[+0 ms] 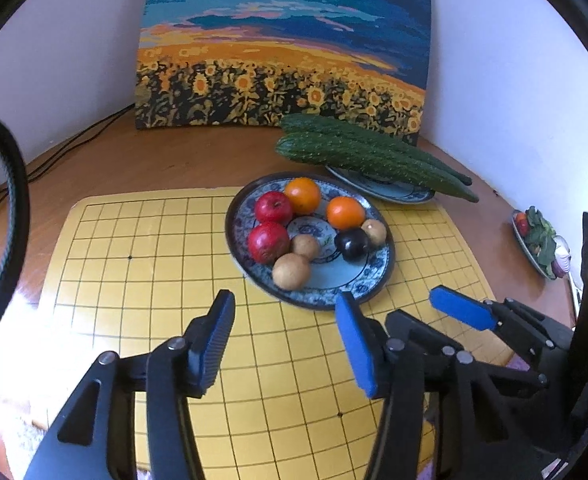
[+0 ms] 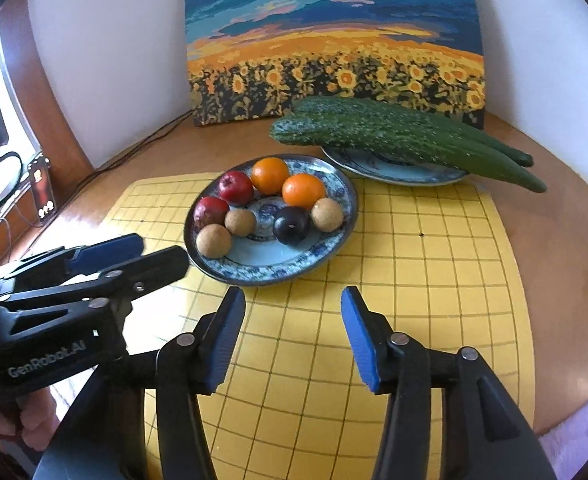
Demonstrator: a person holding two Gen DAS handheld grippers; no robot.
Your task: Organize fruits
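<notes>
A blue patterned plate point(image 1: 367, 280) point(image 2: 325, 184) on the yellow grid mat holds two red apples point(image 1: 273, 207) point(image 2: 236, 187), two oranges point(image 1: 302, 195) point(image 2: 303, 190), a dark plum point(image 1: 352, 244) point(image 2: 291, 224) and three small brown fruits point(image 1: 291, 271) point(image 2: 214, 241). My left gripper point(image 1: 286, 340) is open and empty, just short of the plate's near rim; it also shows in the right wrist view point(image 2: 162, 252). My right gripper point(image 2: 294, 336) is open and empty, near the plate's front edge; it also shows in the left wrist view point(image 1: 465, 312).
A second plate point(image 1: 397, 193) point(image 2: 389, 172) behind holds two long cucumbers point(image 1: 373, 156) point(image 2: 393, 132). A sunflower painting point(image 1: 286, 48) point(image 2: 333, 40) leans on the wall. A dish of vegetables point(image 1: 539, 240) sits at the right edge. Cables point(image 1: 66, 148) run along the back left.
</notes>
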